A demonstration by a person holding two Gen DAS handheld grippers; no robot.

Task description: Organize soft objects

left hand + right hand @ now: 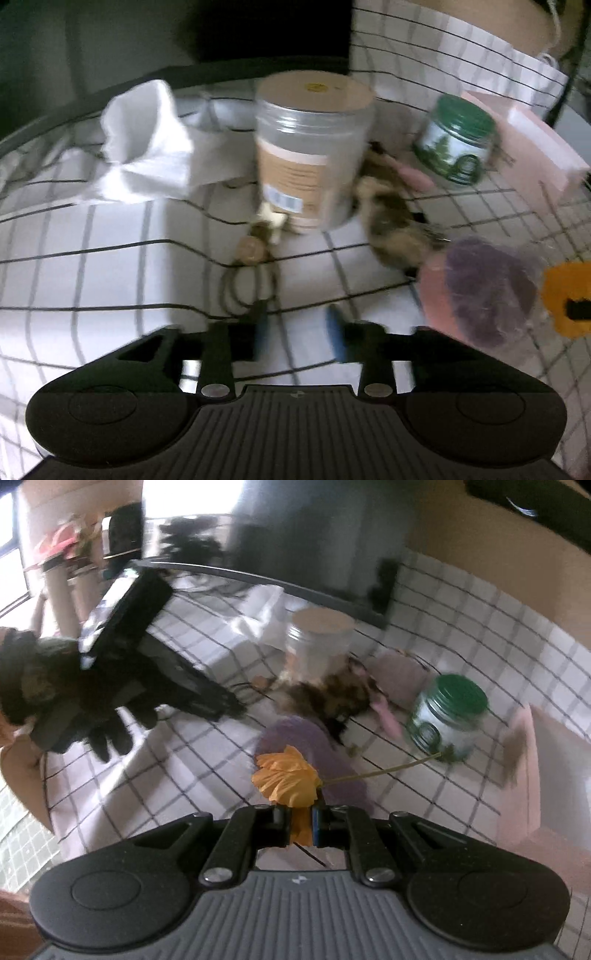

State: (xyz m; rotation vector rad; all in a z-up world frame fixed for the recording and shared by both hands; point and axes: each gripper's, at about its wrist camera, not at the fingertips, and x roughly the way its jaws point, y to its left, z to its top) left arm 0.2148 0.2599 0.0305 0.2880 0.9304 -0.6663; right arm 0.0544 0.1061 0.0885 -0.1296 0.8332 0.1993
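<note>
My left gripper (299, 330) is open over the checked tablecloth (92, 258), with nothing between its blue pads. A crumpled white cloth (144, 147) lies far left. A mottled brown soft piece (391, 221) and a purple and pink soft piece (484, 291) lie to its right. My right gripper (304, 823) is shut on an orange fabric flower (286, 775), whose thin stem points right. The purple piece (314, 746) lies just beyond the flower, with the brown piece (332, 698) behind it. A black-gloved hand (99, 716) holds the left gripper (229, 705) at the left.
A clear jar with a tan lid (310, 155) stands in the middle, a green-lidded jar (456, 140) to its right, and a pink box (535, 144) at the far right. Dark loops with a small round tag (251, 280) lie ahead of the left gripper. The table's dark rim (258, 578) runs behind.
</note>
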